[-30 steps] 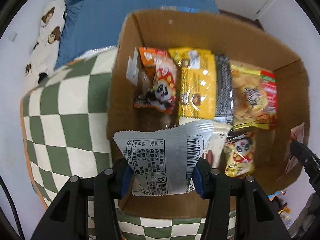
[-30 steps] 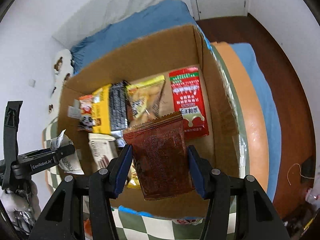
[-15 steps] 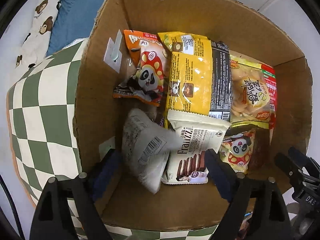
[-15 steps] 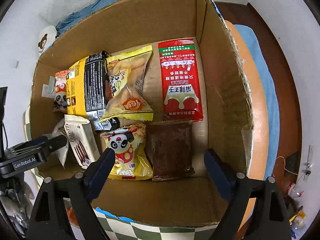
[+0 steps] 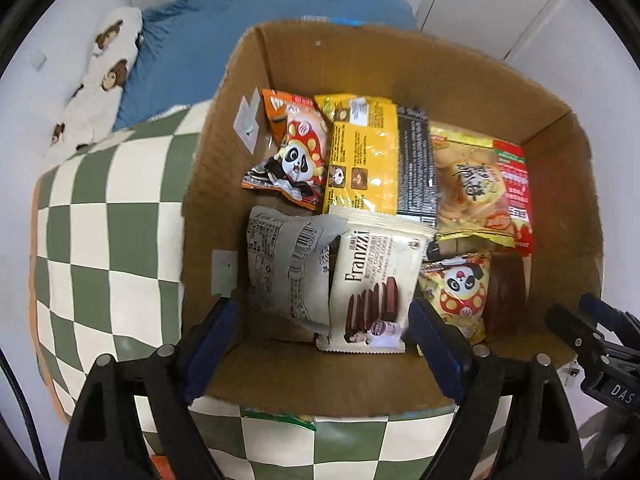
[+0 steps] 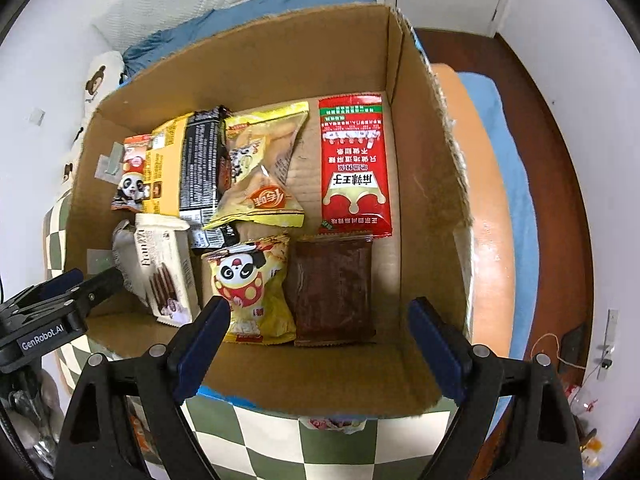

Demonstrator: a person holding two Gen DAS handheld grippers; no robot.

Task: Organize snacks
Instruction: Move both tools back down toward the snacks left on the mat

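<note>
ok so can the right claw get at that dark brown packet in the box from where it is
Probably yes. The right claw hangs open above the box, and the dark brown packet lies flat on the floor right below it with nothing on top. The panda packet beside it crowds one edge.

a green checkered cloth (image 5: 100,240) beside a blue sheet (image 5: 192,68) and bear-print pillow (image 5: 100,72).

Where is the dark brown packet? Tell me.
In the right wrist view, the dark brown packet lies flat in the cardboard box, below the red packet, beside the yellow panda packet.
</note>
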